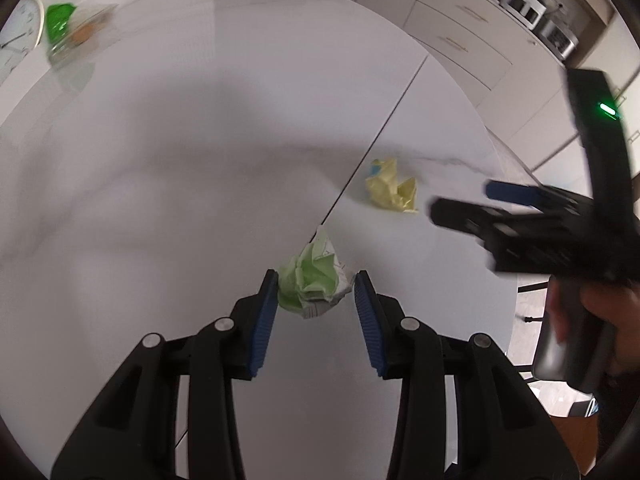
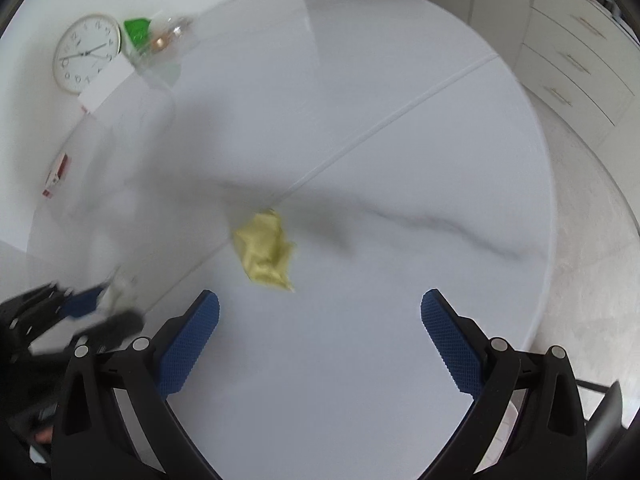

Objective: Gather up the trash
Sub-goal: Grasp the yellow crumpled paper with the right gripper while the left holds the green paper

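Two paper wads are counted on one table (image 2: 400, 80): green wad (image 1: 312, 280) clamped by left gripper (image 1: 316, 292); yellow wad (image 2: 266, 250) (loose, farther off) faced by right gripper (image 2: 320, 312), jaws apart.

Yellow paper wad (image 2: 265, 249) ahead of wide gripper (image 2: 320, 316)

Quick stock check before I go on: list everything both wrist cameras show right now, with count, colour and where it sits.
green paper wad: one, green and white, between the left gripper's pads, gripped
yellow paper wad: one, pale yellow, on the table beside the seam, ahead of the right gripper
table: one, round, white marbled, seam across it
clear container: one, with green and orange contents, blurred, at the table's far edge
wall clock: one, white, on the wall beyond the table
drawer cabinet: one, cream, right background
left gripper: one, black with blue pads, shut on the green wad
right gripper: one, black with blue pads, open, empty
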Available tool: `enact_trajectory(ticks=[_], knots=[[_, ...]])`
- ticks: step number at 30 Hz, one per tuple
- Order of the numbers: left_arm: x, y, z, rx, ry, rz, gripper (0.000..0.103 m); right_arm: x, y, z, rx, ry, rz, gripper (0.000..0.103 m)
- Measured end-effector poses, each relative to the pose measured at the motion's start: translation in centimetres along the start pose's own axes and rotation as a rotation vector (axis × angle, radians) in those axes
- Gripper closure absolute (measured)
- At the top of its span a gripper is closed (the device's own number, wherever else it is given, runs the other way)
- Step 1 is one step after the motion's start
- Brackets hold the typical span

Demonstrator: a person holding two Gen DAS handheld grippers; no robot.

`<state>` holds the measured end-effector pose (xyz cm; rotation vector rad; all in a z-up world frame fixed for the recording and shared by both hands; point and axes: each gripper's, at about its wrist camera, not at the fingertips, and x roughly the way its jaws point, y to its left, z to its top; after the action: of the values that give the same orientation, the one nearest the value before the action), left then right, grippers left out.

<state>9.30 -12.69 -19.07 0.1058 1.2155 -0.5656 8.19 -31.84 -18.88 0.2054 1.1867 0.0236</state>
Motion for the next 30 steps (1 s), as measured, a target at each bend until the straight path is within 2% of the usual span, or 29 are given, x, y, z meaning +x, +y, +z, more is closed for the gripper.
enact_trajectory(ticks=[12, 15, 16, 17, 19, 25, 30], knots=[[-0.3, 1.3, 0.0, -0.010, -0.005, -0.016, 0.064, 3.0, 3.2, 1.2, -0.042, 0.052, -0.062, 0.037], [-0.4, 1.4, 0.0, -0.005, -0.007, -0.019, 0.064, 3.2, 3.6, 1.2, -0.068, 0.049, -0.098, 0.053], [-0.6, 1.5, -0.2, -0.002, -0.010, -0.019, 0.064, 3.2, 3.8, 1.2, -0.079, 0.047, -0.110, 0.063], [-1.1, 1.8, -0.5, 0.000, -0.014, -0.018, 0.064, 3.1, 3.9, 1.3, -0.089, 0.048, -0.114, 0.067], [-1.2, 1.7, -0.5, 0.006, -0.017, -0.019, 0.064, 2.8, 3.8, 1.3, -0.088, 0.040, -0.109, 0.070], [-2.7, 1.3, -1.3, 0.023, -0.042, -0.022, 0.064, 0.9, 3.8, 0.2, -0.075, 0.018, -0.093, 0.070], [-4.3, -0.1, -2.0, 0.059, -0.070, -0.031, 0.064, -2.3, 3.7, -1.8, -0.017, -0.019, -0.029, 0.070]])
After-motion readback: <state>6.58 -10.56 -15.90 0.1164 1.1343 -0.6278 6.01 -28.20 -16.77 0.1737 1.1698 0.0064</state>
